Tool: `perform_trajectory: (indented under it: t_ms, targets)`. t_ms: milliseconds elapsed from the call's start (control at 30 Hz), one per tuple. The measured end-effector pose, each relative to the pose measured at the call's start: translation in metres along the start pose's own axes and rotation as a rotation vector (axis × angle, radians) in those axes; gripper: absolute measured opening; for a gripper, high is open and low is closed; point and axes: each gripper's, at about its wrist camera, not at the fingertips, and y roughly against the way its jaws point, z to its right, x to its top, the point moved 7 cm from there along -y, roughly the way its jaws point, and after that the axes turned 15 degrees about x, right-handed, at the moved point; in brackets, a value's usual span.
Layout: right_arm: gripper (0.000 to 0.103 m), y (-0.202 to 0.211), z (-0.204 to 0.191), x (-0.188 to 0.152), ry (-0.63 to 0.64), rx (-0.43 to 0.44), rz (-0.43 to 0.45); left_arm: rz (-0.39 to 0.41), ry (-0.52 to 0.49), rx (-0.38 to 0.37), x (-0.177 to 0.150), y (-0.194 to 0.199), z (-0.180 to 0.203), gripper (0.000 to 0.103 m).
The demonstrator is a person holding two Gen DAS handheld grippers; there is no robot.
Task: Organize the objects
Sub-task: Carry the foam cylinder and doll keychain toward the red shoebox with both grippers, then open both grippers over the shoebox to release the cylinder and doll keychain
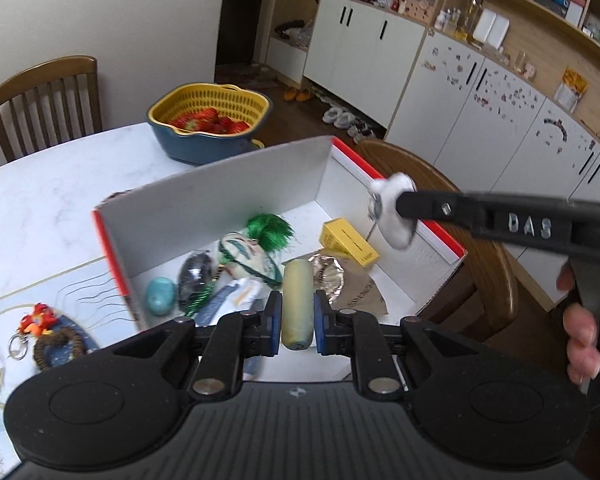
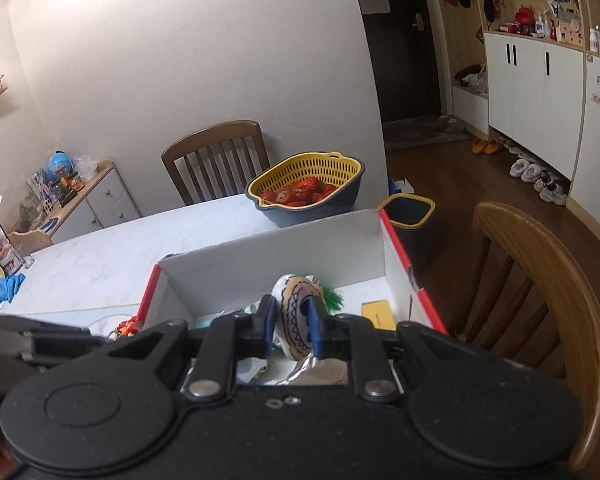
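Most of the sorting looks done, judging by what's already in the red-edged cardboard box (image 1: 220,196): teal egg-shaped thing (image 1: 161,295), dark oval obj w/ green string (image 1: 195,276), embroidered sachet w/ green tassel (image 1: 248,258), yellow carton (image 1: 349,241) at far right, foil wrapper (image 1: 332,276) and brown paper near the front.

Left gripper (image 1: 297,312) has its jaws narrow, clamped on a pale yellow-green cylinder (image 1: 297,300), held above the box's near side, not yet dropped in. Right gripper (image 2: 291,326) grips a white embroidered pouch (image 2: 298,316) w/ blue pattern, jaws closed onto it, over the box's near-middle; in the left wrist view that same pouch shows as a white puffy shape w/ a metal ring above the box's right wall.

Left to do, as far as I can see: release both items into box, then the red keychain charm (image 1: 36,322) and woven ring (image 1: 56,346) on the placemat (image 1: 84,284), left of the box. Strawberry colander (image 1: 210,120) sits far on the table (image 1: 40,192); prob not part of it.
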Motion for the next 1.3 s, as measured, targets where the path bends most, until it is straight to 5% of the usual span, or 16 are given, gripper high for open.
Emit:
perform_trajectory:
  t_ms: [500, 1300]
  targets:
    - [0.016, -0.053, 0.039, 0.008, -0.03, 0.016, -0.097, -0.09, -0.058, 0.085, 0.009, -0.059, 0.023, 0.015]
    - [0.017, -0.112, 0.045, -0.007, 0.069, -0.049, -0.33, -0.233, -0.064, 0.088, -0.006, -0.109, 0.023, 0.016]
